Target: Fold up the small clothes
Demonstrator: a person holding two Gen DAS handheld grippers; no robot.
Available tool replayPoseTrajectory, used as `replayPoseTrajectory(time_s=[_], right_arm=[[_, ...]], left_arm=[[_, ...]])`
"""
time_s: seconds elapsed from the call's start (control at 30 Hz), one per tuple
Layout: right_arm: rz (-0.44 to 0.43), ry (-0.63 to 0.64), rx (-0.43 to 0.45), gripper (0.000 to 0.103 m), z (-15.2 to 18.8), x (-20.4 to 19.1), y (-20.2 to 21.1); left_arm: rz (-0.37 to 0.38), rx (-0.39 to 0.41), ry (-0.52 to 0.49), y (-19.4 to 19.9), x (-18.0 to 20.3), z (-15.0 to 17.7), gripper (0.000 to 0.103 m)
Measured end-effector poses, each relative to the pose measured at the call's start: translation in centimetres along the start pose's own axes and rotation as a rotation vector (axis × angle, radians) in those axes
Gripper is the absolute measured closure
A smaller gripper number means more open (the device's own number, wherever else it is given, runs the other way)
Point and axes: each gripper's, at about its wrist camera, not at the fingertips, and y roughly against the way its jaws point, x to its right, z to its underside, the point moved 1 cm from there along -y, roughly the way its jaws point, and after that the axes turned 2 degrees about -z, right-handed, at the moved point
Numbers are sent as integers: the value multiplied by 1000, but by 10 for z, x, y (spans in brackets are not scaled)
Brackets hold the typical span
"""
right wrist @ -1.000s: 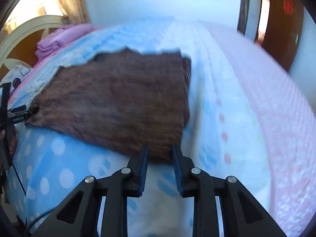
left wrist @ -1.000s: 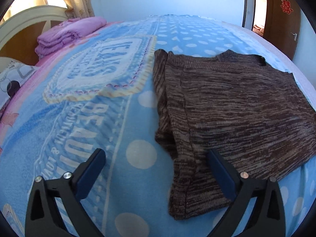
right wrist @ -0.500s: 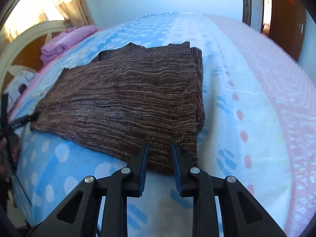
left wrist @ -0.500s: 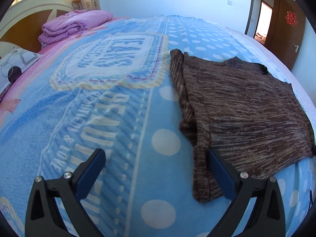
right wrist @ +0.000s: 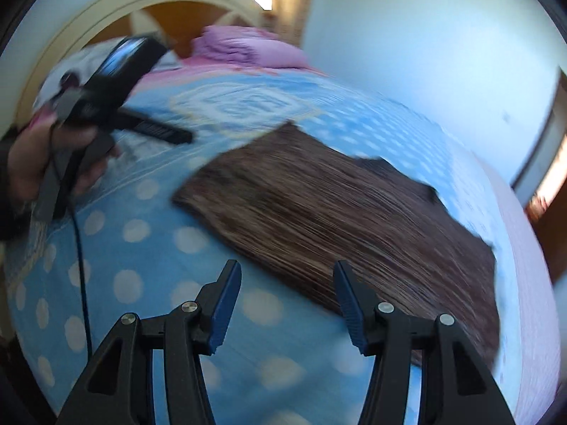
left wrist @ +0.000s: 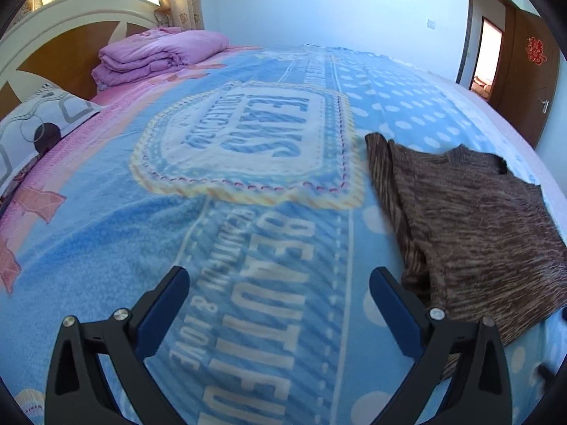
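Note:
A brown knitted sweater (left wrist: 478, 219) lies flat on the blue blanket (left wrist: 248, 233), with its sleeves folded in. In the left wrist view it fills the right side. My left gripper (left wrist: 280, 283) hangs open over bare blanket, left of the sweater, with nothing between its fingers. In the right wrist view the sweater (right wrist: 336, 212) lies ahead, blurred by motion. My right gripper (right wrist: 287, 287) hovers over the sweater's near edge; its jaws are opening and nothing is between them. The left gripper (right wrist: 124, 99), held by a hand (right wrist: 32, 163), shows at the left of that view.
A folded pink quilt (left wrist: 159, 56) and a patterned pillow (left wrist: 32, 131) lie by the headboard (left wrist: 63, 35). A brown door (left wrist: 531, 71) stands at the far right. A black cable (right wrist: 79, 248) hangs from the left gripper.
The left gripper has drifted left, off the sweater's corner. The right gripper let go of the sweater's edge, opened, and swung with a roll; its view is now blurred.

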Motion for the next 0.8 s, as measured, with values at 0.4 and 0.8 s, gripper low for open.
replayPoseTrajectory(time_s=[0.4,0.8], right_arm=[[33,95,-29,48,-25,-45,-48],[91,125,-13,48,-39,-50,-72]], left_arm=[[163,28,-21,-18,37,-34,0],[222,-22,-69,-60,75,-64,15]])
